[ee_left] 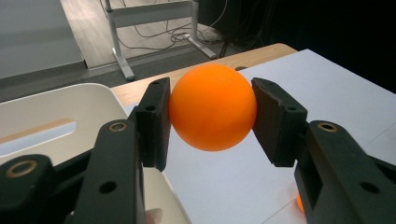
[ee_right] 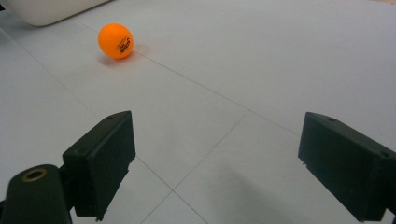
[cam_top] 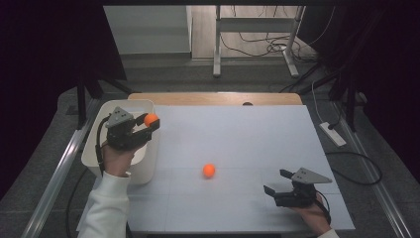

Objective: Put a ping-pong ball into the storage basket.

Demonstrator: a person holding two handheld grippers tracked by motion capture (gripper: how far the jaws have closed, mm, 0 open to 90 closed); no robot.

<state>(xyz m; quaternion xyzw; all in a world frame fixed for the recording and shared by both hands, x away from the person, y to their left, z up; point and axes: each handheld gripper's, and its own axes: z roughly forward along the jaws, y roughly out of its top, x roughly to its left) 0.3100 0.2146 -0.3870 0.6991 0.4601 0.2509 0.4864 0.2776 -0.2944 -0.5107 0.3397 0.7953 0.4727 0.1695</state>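
Note:
My left gripper (cam_top: pixel 150 124) is shut on an orange ball (cam_top: pixel 150 119) and holds it in the air above the right rim of a white bin (cam_top: pixel 140 168) at the table's left edge. In the left gripper view both pads press on the held ball (ee_left: pixel 212 106), and the bin's rim (ee_left: pixel 70 100) lies below and to the left. A second orange ball (cam_top: pixel 209 170) rests on the white table near the middle. My right gripper (cam_top: pixel 277 181) stands open low over the table at the front right, jaws pointing left. Far ahead of its jaws lies the second ball (ee_right: pixel 116 40), printed with dark lettering.
The white table top (cam_top: pixel 237 139) has a wooden strip along its far edge. A thin cable and a white power strip (cam_top: pixel 332 133) lie on the floor to the right. Metal desk legs (cam_top: pixel 217 44) stand beyond the table.

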